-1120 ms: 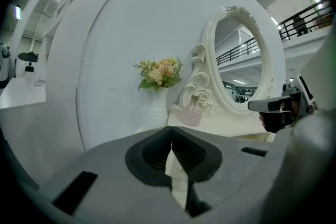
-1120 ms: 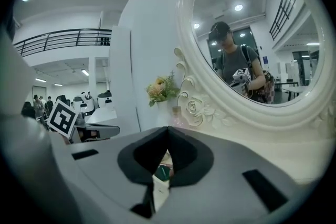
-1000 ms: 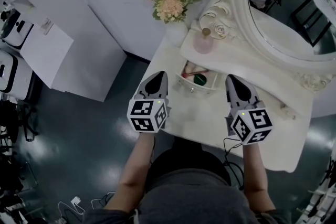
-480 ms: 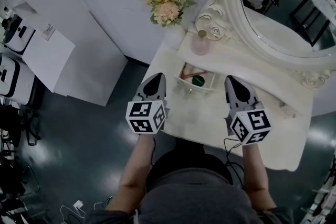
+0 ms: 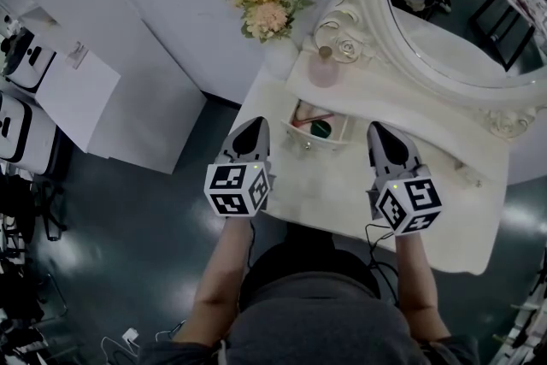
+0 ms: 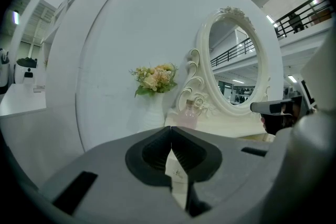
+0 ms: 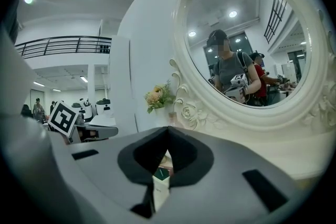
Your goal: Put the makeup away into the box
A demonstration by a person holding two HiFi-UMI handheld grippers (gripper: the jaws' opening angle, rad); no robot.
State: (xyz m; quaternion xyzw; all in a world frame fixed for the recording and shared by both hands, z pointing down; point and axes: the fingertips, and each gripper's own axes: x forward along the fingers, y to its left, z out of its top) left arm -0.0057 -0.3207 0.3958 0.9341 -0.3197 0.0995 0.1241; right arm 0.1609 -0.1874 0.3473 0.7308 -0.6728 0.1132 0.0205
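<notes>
A small white open box (image 5: 318,144) at the middle of the cream worktop (image 5: 342,188) holds a round green makeup item (image 5: 320,129) and a pink stick (image 5: 304,120). Anything else inside is too small to make out. The left gripper (image 5: 255,125) and right gripper (image 5: 379,129) hover near the front edge on either side of the box, jaws closed and empty.

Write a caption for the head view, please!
Shut left gripper and shut right gripper flank the open box on a dressing table by a mirror.

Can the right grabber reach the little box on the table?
Probably yes. The right gripper hangs just to the right of the box, with only bare table between them. Its jaws are shut, so they would have to open first.
</notes>
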